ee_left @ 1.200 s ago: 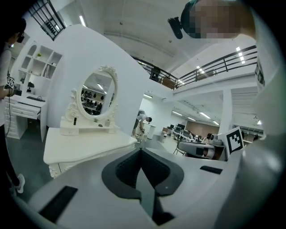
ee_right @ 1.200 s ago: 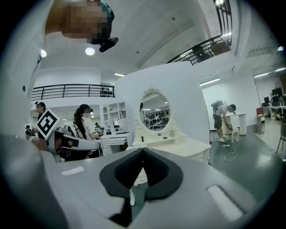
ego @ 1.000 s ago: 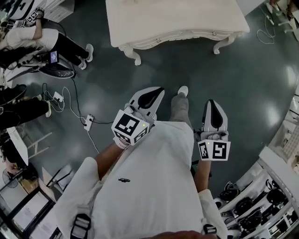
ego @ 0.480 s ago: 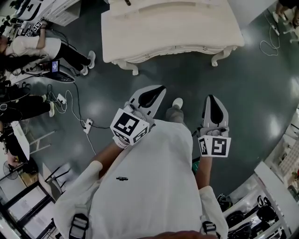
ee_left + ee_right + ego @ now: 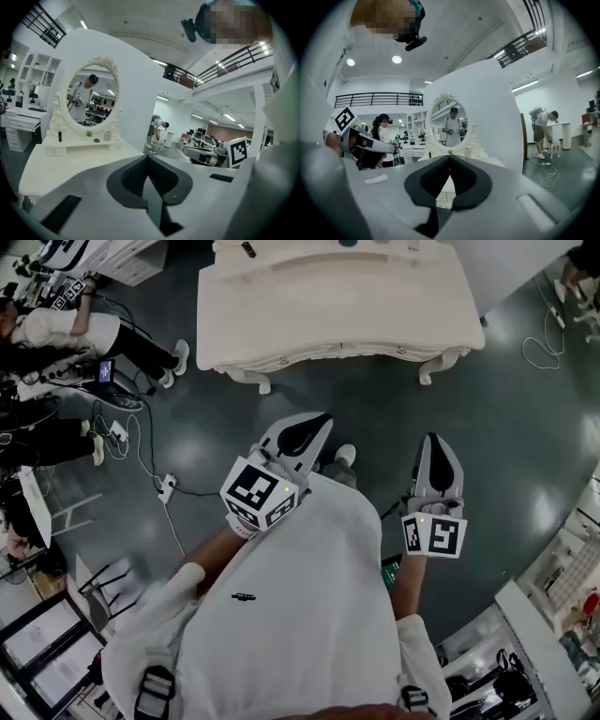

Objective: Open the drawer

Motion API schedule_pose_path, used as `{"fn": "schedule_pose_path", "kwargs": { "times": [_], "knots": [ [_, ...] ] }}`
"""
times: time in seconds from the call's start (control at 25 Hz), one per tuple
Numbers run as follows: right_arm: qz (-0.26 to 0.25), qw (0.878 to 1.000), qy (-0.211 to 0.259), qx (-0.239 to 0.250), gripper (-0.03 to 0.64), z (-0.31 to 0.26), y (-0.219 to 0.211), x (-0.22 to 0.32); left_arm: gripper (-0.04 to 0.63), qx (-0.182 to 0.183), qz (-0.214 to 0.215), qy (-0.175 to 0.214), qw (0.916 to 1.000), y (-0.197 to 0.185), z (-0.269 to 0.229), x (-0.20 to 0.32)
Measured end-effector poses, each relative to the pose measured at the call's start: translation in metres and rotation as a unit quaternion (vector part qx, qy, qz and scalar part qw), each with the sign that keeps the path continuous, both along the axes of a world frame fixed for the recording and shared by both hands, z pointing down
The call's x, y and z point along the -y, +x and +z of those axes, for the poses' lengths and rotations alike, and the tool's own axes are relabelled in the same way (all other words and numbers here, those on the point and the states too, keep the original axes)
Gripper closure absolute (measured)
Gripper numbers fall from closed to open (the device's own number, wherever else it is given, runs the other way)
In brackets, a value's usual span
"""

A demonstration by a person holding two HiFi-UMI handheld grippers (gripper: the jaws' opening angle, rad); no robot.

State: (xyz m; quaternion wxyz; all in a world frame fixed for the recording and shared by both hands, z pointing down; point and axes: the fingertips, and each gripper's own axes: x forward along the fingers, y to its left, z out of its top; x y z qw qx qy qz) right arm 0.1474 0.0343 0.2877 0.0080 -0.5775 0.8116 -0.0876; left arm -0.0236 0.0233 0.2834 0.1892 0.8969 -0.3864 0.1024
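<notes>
From the head view, looks steeply down on a cream-white carved dressing table (image 5: 337,306) at the top of the frame, standing on a dark grey-green floor (image 5: 506,427). Finds the drawer (image 5: 361,352) in the table's scalloped front rail, closed flush and facing the person. Places the white left gripper (image 5: 305,432) and the white right gripper (image 5: 437,457) well short of that rail, side by side and apart, both pointing toward the table. Catches only from above a white power strip (image 5: 167,487) with its trailing cable on the floor at left. Reads the claws best in the gripper views: left tips met with nothing between them, right tips likewise pressed together and empty. Picks up only in those two views the oval mirror (image 5: 91,101) in its ornate white frame, upright at the back of the table, with a person's reflection in it. Shows just in the left gripper view a small dark bottle (image 5: 60,136) standing below the mirror.
</notes>
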Motion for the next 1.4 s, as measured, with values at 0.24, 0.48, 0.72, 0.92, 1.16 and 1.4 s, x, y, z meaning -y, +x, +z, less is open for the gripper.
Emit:
{"fn": "schedule_pose_path", "kwargs": {
  "times": [0.24, 0.48, 0.72, 0.92, 1.16, 1.4],
  "knots": [
    [0.01, 1.0, 0.004, -0.004, 0.604, 0.0, -0.003, -0.002, 0.586, 0.008, 0.021, -0.001, 0.9997, 0.006, -0.003, 0.006],
    [0.026, 1.0, -0.01, 0.003, 0.604, 0.011, 0.014, 0.002, 0.586, 0.005, 0.029, 0.005, 0.9995, 0.019, -0.003, 0.018],
    [0.013, 1.0, -0.02, -0.007, 0.604, 0.019, 0.005, 0.02, 0.586, 0.002, 0.006, -0.006, 1.0, 0.006, 0.002, 0.033],
    [0.003, 0.999, -0.029, -0.013, 0.604, 0.025, 0.003, 0.038, 0.586, 0.006, 0.002, -0.018, 0.9998, 0.007, 0.014, 0.044],
    [-0.016, 0.999, -0.049, -0.017, 0.604, 0.047, -0.013, 0.053, 0.586, 0.014, -0.008, -0.033, 0.9993, -0.007, 0.03, 0.057],
    [-0.021, 0.996, -0.074, -0.033, 0.586, 0.072, -0.009, 0.059, 0.586, 0.019, -0.016, -0.047, 0.9986, -0.011, 0.054, 0.064]
  ]
}}
